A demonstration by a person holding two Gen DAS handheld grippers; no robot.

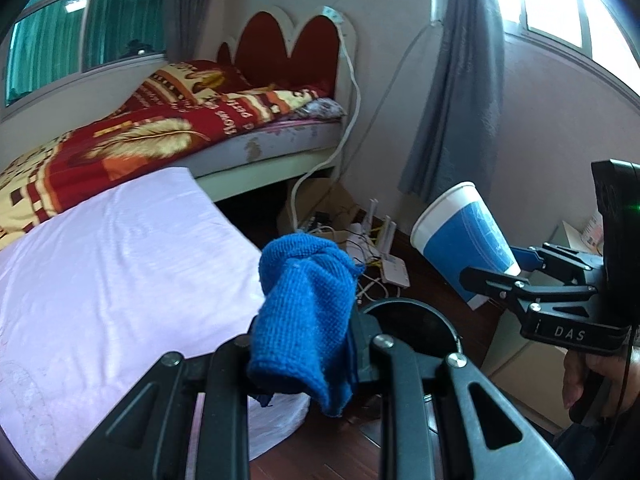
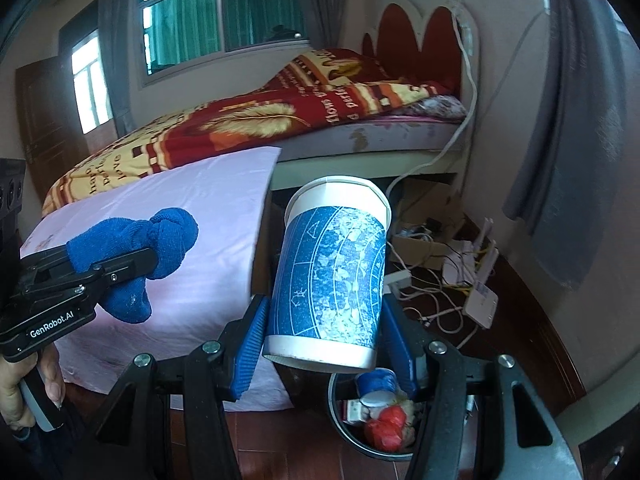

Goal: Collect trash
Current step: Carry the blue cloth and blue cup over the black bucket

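My left claw (image 1: 308, 344) was clamped tight on a knotted blue cloth (image 1: 306, 312), which bulged out ahead of the fingers. My right claw (image 2: 326, 344) was closed on a blue-and-white paper cup (image 2: 332, 276), its blue pads (image 2: 252, 344) pressing both sides, rim tilted away from me. Just below and ahead of both claws stood a dark round bin (image 2: 340, 424) on the reddish wooden floor (image 2: 288, 440), with a small blue cup (image 2: 376, 388) and red wrapping (image 2: 386, 428) inside. To the left of the claws a pale pink sheet (image 1: 120, 264) draped a low surface. Beyond it lay a bed under a red-and-yellow blanket (image 1: 160, 132). Past the bin, tangled cables and a white router (image 2: 482, 304) littered the floor beneath a grey curtain (image 1: 460, 92).
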